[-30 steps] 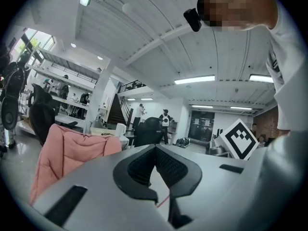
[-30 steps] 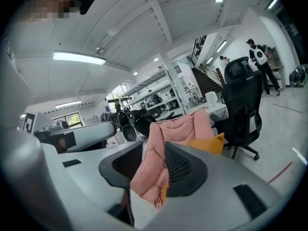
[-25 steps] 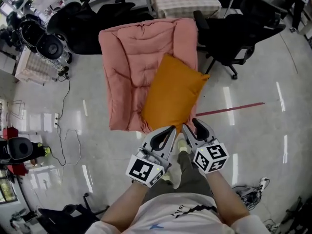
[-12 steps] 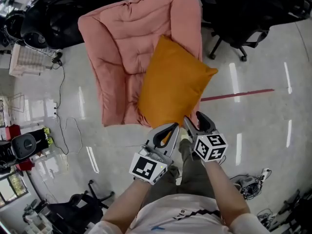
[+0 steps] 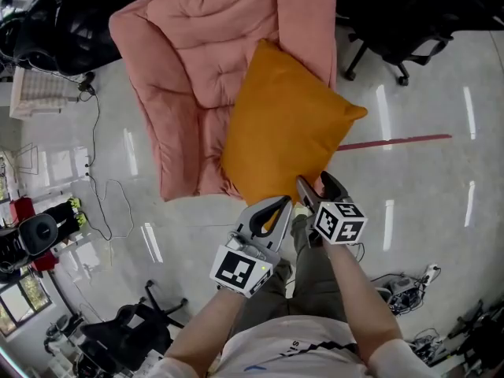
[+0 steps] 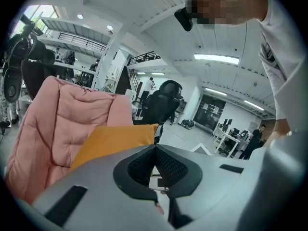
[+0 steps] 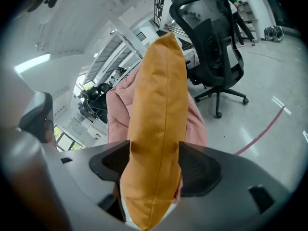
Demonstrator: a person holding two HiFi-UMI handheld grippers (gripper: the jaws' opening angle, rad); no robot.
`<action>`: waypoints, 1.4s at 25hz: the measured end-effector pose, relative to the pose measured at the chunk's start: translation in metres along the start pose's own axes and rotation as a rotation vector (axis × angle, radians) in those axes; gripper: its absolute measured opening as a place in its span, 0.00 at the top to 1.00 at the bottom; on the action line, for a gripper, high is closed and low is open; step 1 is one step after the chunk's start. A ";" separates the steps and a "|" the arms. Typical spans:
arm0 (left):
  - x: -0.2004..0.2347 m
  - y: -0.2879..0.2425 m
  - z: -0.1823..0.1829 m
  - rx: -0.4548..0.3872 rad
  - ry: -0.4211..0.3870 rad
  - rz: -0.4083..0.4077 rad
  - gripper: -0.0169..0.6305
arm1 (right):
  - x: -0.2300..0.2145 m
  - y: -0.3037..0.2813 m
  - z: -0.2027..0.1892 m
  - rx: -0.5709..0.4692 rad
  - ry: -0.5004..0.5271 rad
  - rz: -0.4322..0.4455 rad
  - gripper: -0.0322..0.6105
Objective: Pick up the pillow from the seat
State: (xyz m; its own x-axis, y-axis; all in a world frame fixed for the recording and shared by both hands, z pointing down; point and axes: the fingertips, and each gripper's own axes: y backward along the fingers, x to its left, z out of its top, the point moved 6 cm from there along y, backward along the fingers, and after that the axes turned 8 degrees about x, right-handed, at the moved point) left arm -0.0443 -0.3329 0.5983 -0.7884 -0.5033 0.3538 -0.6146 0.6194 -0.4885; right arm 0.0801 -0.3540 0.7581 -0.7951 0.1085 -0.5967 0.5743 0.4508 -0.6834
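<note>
An orange pillow (image 5: 287, 124) lies slanted over the front right of the pink padded seat (image 5: 205, 61), its lower edge sticking out past the seat's front. My right gripper (image 5: 315, 184) has that lower edge between its jaws. These have just been opening and now stand wide, and the pillow (image 7: 159, 105) between the pads (image 7: 199, 170) looks unsqueezed. My left gripper (image 5: 283, 202) hangs just left of it, below the pillow's lower corner. In the left gripper view its tips (image 6: 154, 147) meet with nothing between them, and the pillow (image 6: 115, 138) lies beyond.
A black office chair (image 5: 394, 30) stands right of the seat, more dark chairs (image 5: 55, 22) at its left. A red line (image 5: 394, 142) crosses the glossy floor. Cables (image 5: 98, 187) trail at the left. The person's legs are right below the grippers.
Both grippers have sunk with the pillow, which now lies lower over the seat. The right gripper has rolled and its jaws have spread wider round the pillow's edge.
</note>
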 end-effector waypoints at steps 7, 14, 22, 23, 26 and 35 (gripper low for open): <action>0.004 -0.003 -0.008 -0.003 0.006 0.006 0.96 | -0.008 -0.019 0.002 0.025 -0.028 0.004 0.48; 0.010 0.009 -0.013 0.003 0.028 0.036 0.96 | -0.006 -0.022 0.006 0.068 -0.009 0.030 0.64; 0.007 0.041 -0.017 -0.027 0.031 0.068 0.96 | 0.017 -0.015 0.009 0.090 0.014 0.099 0.78; 0.006 0.046 -0.017 -0.033 0.031 0.072 0.96 | 0.022 -0.014 0.010 0.090 0.019 0.113 0.79; 0.003 0.061 -0.016 -0.052 0.029 0.086 0.96 | 0.041 -0.005 0.015 0.080 0.016 0.159 0.80; 0.000 0.117 -0.015 -0.123 0.044 0.146 0.96 | 0.098 0.032 0.039 0.022 0.013 0.285 0.86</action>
State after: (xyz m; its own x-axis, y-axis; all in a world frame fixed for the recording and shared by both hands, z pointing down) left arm -0.1167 -0.2514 0.5526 -0.8684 -0.3770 0.3222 -0.4897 0.7546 -0.4367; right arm 0.0280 -0.3633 0.6613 -0.6033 0.2396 -0.7607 0.7789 0.3815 -0.4977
